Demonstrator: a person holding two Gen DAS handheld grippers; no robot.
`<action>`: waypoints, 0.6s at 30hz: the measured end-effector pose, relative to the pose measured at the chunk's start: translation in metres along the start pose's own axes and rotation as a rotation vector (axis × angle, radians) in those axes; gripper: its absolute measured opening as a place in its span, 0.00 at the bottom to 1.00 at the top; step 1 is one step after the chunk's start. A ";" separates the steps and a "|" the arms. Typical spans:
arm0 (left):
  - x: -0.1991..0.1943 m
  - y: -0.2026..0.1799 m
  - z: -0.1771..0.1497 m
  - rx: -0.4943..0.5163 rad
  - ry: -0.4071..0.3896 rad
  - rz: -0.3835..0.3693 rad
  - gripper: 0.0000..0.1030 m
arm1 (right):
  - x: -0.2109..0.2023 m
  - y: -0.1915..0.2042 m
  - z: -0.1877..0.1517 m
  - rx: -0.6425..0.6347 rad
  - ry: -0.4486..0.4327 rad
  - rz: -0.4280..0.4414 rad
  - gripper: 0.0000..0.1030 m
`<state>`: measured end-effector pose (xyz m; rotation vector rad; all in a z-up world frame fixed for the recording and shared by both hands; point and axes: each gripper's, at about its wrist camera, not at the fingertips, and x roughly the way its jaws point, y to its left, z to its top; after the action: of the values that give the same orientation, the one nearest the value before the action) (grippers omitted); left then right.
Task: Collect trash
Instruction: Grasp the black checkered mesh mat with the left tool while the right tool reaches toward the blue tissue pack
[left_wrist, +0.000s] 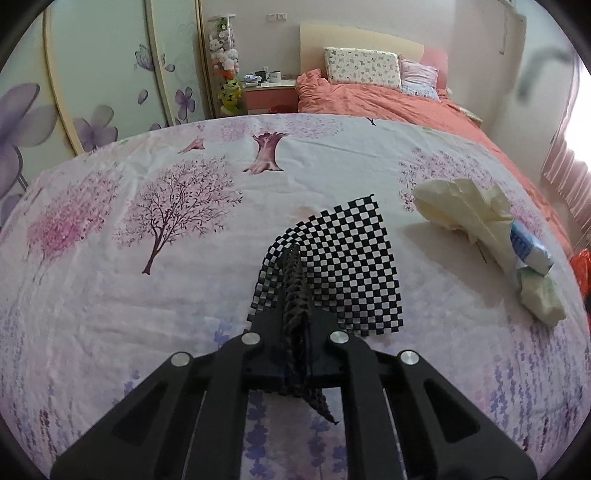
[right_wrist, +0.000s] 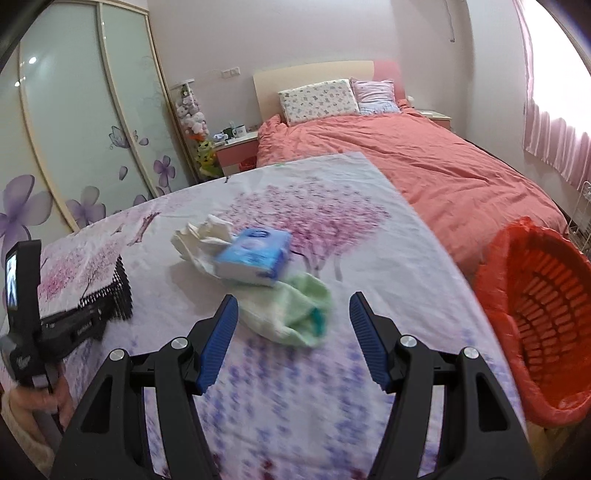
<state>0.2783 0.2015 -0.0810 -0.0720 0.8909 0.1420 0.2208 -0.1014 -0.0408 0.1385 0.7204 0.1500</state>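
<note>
My left gripper (left_wrist: 294, 258) is shut on a black open-mesh mat (left_wrist: 354, 258), which is pinched into a fold between its fingers while the rest lies on the flowered tablecloth (left_wrist: 147, 295). To its right lie crumpled cream paper (left_wrist: 461, 206), a blue tissue packet (left_wrist: 528, 247) and a pale green-and-white cloth (left_wrist: 543, 299). In the right wrist view my right gripper (right_wrist: 293, 297) is open, its blue pads (right_wrist: 221, 332) either side of the green-and-white cloth (right_wrist: 291, 317) without touching it. Beyond that cloth are the tissue packet (right_wrist: 255, 258) and the paper (right_wrist: 199, 236). My left gripper (right_wrist: 107, 310) shows at the left with the mat (right_wrist: 122, 284).
A basket lined with a red bag (right_wrist: 535, 314) stands off the table's right edge. Behind the table is a bed with an orange cover (right_wrist: 424, 166), and sliding wardrobe doors (right_wrist: 74, 129) on the left. A hand (right_wrist: 48, 398) holds the left gripper's handle.
</note>
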 end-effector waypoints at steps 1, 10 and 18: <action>0.000 0.001 0.000 -0.006 0.000 -0.005 0.10 | 0.004 0.003 0.001 0.004 0.001 0.000 0.61; -0.001 0.003 -0.001 -0.032 0.001 -0.032 0.10 | 0.033 0.029 0.016 0.072 -0.002 -0.039 0.61; -0.001 0.005 -0.002 -0.032 0.001 -0.031 0.10 | 0.057 0.044 0.022 0.023 0.046 -0.138 0.61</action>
<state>0.2756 0.2060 -0.0814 -0.1160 0.8883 0.1272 0.2736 -0.0496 -0.0531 0.1074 0.7753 0.0136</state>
